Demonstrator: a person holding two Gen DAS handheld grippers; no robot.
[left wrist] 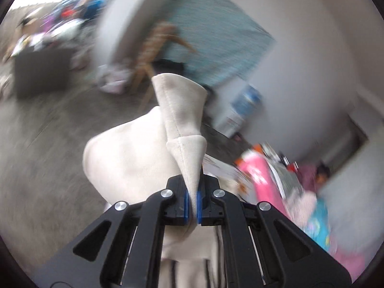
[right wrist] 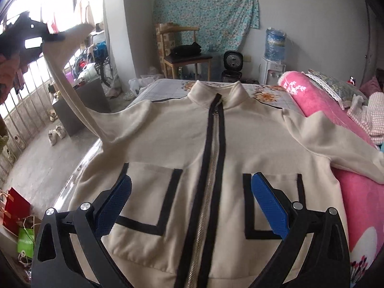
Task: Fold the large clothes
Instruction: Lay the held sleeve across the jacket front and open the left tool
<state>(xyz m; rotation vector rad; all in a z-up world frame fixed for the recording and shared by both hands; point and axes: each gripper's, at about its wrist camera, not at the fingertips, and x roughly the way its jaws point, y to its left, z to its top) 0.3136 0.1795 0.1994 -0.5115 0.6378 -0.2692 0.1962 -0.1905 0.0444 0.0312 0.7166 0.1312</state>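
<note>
A cream zip-up jacket [right wrist: 168, 148] with black trim lies face up on the bed, collar at the far end. My left gripper [left wrist: 192, 199] is shut on the cuff of its left sleeve [left wrist: 182, 129] and holds it high in the air. In the right wrist view that sleeve [right wrist: 69, 86] rises from the shoulder up to the left gripper [right wrist: 48, 36] at the top left. My right gripper [right wrist: 190, 192] is open and empty, hovering over the jacket's lower front, its fingers on either side of the zipper [right wrist: 208, 192]. The other sleeve [right wrist: 336, 144] lies flat to the right.
A pink rolled blanket [right wrist: 319, 105] and pillows lie along the bed's right side. A wooden chair [right wrist: 184, 57], a rice cooker [right wrist: 231, 68] and a water dispenser [right wrist: 273, 55] stand beyond the bed. A dark cabinet [right wrist: 81, 103], shoes and bags are on the floor at left.
</note>
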